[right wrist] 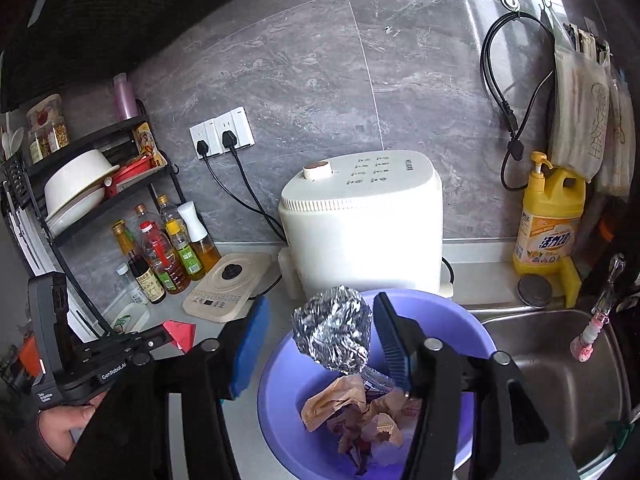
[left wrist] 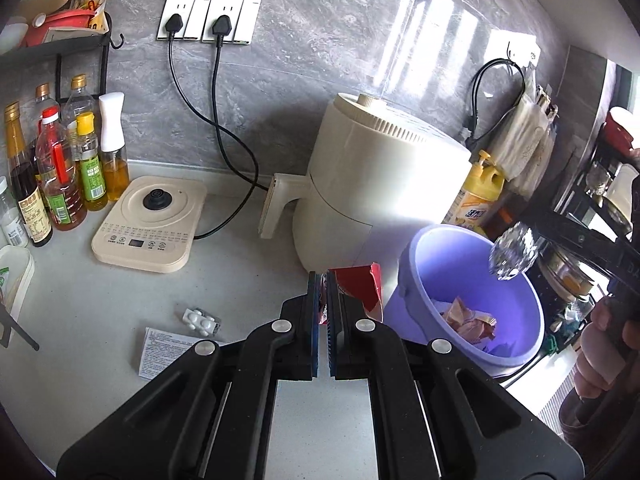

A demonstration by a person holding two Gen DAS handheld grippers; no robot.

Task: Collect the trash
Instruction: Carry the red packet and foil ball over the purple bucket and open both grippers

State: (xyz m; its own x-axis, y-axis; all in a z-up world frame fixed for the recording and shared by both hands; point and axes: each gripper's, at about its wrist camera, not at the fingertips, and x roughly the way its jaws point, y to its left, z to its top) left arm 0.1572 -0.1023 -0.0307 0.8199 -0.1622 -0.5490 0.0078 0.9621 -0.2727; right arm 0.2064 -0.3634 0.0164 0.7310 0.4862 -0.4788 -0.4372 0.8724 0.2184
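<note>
My left gripper (left wrist: 324, 276) is shut on a red packet (left wrist: 356, 286), held just left of the purple bin (left wrist: 412, 276). In the right wrist view it (right wrist: 160, 334) shows at the left with the packet (right wrist: 180, 332) in its tip. My right gripper (right wrist: 320, 304) stands open over the bin (right wrist: 276, 380). A crumpled foil ball (right wrist: 332, 330) sits loose between its fingers, well apart from the blue left pad (right wrist: 250, 348). From the left wrist view the foil ball (left wrist: 514, 254) is blurred above the bin's rim. Crumpled brown paper (right wrist: 352, 412) lies in the bin.
A white blister pack (left wrist: 202, 320) and a printed leaflet (left wrist: 160, 350) lie on the counter. Behind stand a cream air fryer (left wrist: 380, 184), a kettle base (left wrist: 152, 224) and oil bottles (left wrist: 60, 176). A steel sink (right wrist: 560, 380) and a yellow detergent bottle (right wrist: 548, 224) are right of the bin.
</note>
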